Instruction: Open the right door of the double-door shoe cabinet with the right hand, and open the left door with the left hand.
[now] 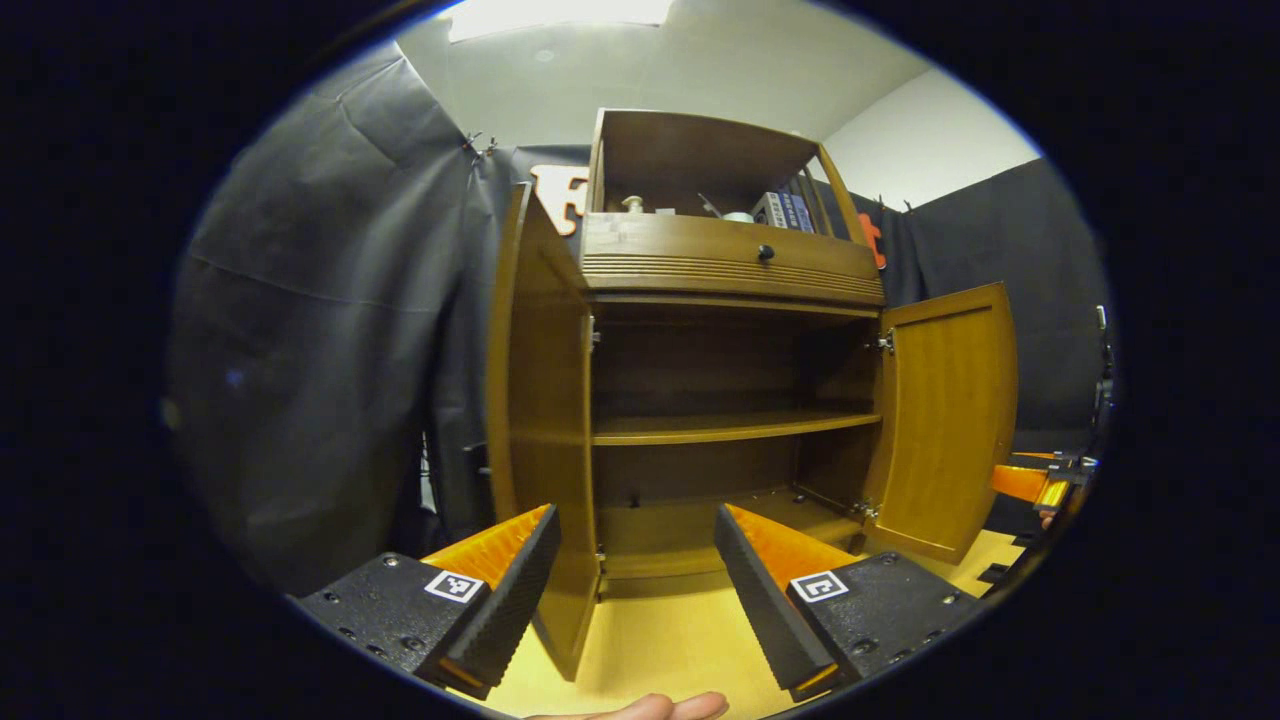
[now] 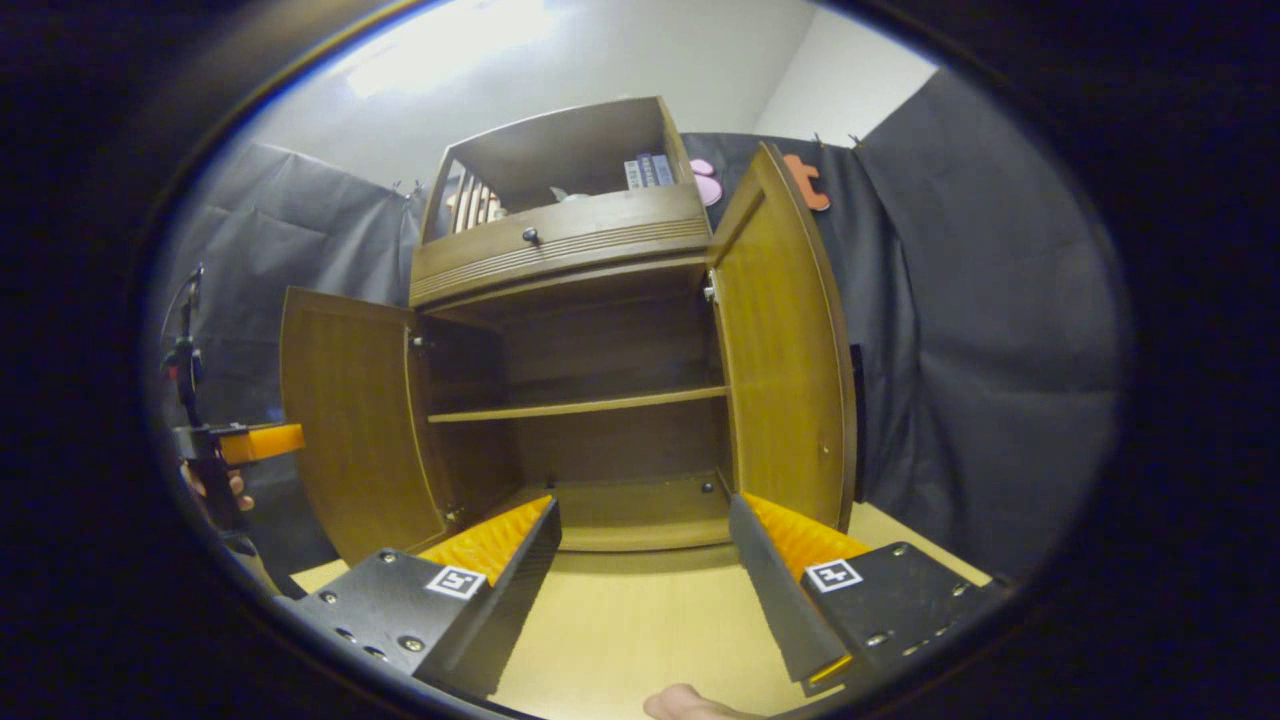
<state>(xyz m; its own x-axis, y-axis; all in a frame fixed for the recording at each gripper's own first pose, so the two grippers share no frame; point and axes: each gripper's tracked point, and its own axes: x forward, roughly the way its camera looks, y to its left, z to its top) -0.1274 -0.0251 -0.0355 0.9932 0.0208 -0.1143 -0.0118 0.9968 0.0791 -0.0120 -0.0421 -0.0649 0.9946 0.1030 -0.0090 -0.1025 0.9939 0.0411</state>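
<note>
The brown wooden double-door shoe cabinet (image 1: 735, 270) stands on the pale wooden table (image 1: 660, 640) with both doors swung wide. In the left gripper view the left door (image 1: 545, 420) sits just beside the released left claw (image 1: 635, 560); the right door (image 2: 785, 370) stands just beyond the released right claw (image 2: 645, 550) in the right gripper view. Both claws grip nothing. The task looks done; the wise course is drawing both claws straight back, clear of the door edges.

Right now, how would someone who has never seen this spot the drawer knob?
Find the wooden shoe cabinet with both doors swung open. Above its shelves runs a ribbed drawer front. The knob is the small dark round button at its middle, the only black thing on that panel.
</note>
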